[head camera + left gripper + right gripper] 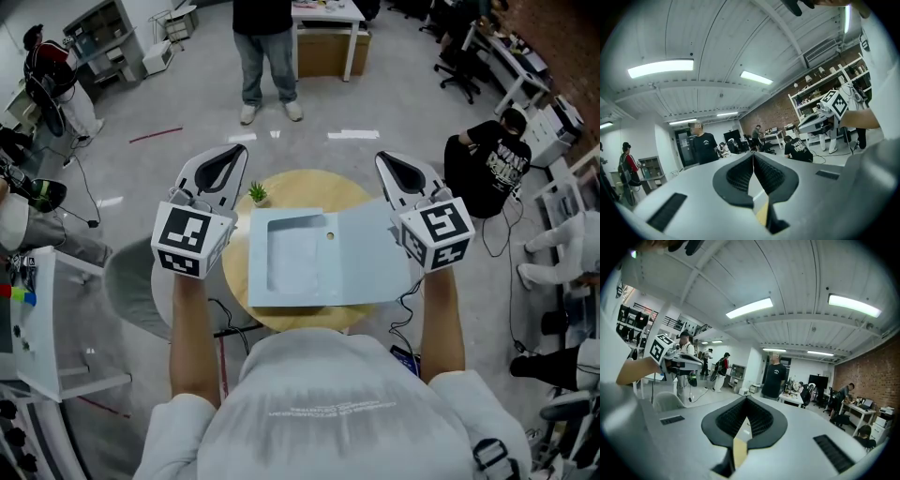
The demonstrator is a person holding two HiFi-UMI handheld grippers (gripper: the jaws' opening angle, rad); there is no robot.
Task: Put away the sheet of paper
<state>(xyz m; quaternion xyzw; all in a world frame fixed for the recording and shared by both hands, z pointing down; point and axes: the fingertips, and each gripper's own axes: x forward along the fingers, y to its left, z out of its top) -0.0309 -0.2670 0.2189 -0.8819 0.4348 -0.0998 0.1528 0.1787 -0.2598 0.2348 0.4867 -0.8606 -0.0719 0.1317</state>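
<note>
While the sheet of paper (294, 259) lies as a pale rectangle in the left half of an open light-blue folder (370, 258), though you cannot be sure from above where sheet ends and pocket begins, the folder itself rests flat on the round wooden table (300, 186), covering most of its near side, with its right flap reaching past the table's right edge. A small green plant (257, 194) stands on the table just beyond the folder's far left corner. You hold both grippers raised above the table, one at each side of it and clear of the folder, tips pointing away from you. Your left gripper (234, 155) hangs over the table's left edge, and in the left gripper view (753, 157) its ribbed black pads are pressed together at the tip with nothing pinched between them. Your right gripper (389, 167) hangs over the table's right edge above the folder's flap, and in the right gripper view (746, 400) its pads likewise meet at the tip, empty. Both gripper cameras look up past the table toward the ceiling lights. Beyond the table's far side a person in jeans (265, 47) stands on the grey floor beside a white desk (328, 19), and off to the table's right another person in a black shirt (492, 159) sits low among office chairs.
</note>
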